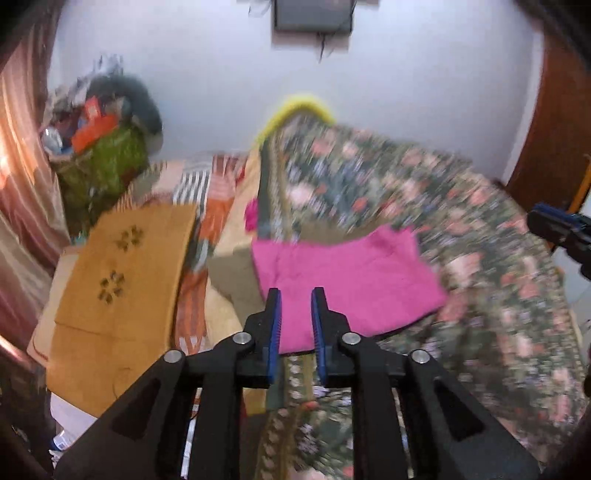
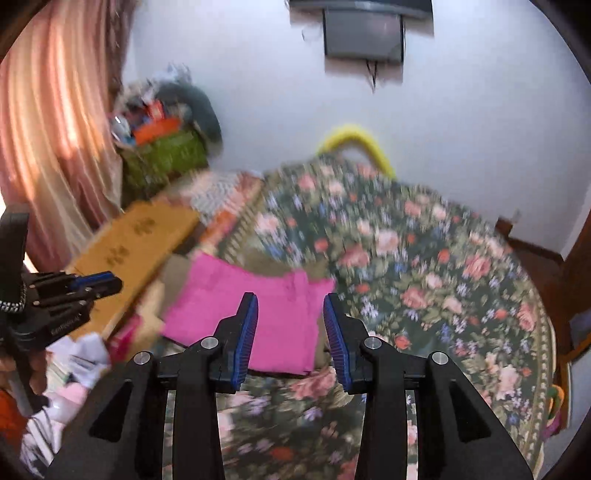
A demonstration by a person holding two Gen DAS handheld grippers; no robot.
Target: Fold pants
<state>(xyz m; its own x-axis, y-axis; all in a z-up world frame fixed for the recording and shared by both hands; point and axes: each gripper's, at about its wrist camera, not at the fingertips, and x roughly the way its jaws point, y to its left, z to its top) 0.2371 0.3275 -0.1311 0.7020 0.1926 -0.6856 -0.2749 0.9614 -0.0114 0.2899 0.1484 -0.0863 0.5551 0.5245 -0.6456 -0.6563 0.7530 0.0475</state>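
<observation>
The pink pants (image 1: 351, 280) lie folded into a flat rectangle on the floral bedspread (image 1: 480, 258). In the left wrist view my left gripper (image 1: 296, 295) hovers above their near left edge. Its blue pads (image 1: 275, 332) stand a narrow gap apart with nothing between them. In the right wrist view the pants (image 2: 221, 306) lie below my right gripper (image 2: 290, 299), which is open wider and also empty. The left gripper (image 2: 96, 280) shows at the left edge there, and the right gripper (image 1: 554, 221) at the right edge of the left wrist view. Both views are blurred.
A mustard cloth-covered board (image 1: 122, 280) lies left of the bed. Behind it is a green basket (image 1: 107, 155) piled with clutter, next to pink curtains (image 2: 55, 129). A screen (image 2: 364, 33) hangs on the wall. A yellow curved thing (image 2: 354, 136) rises behind the bed. Papers (image 2: 81, 354) lie at lower left.
</observation>
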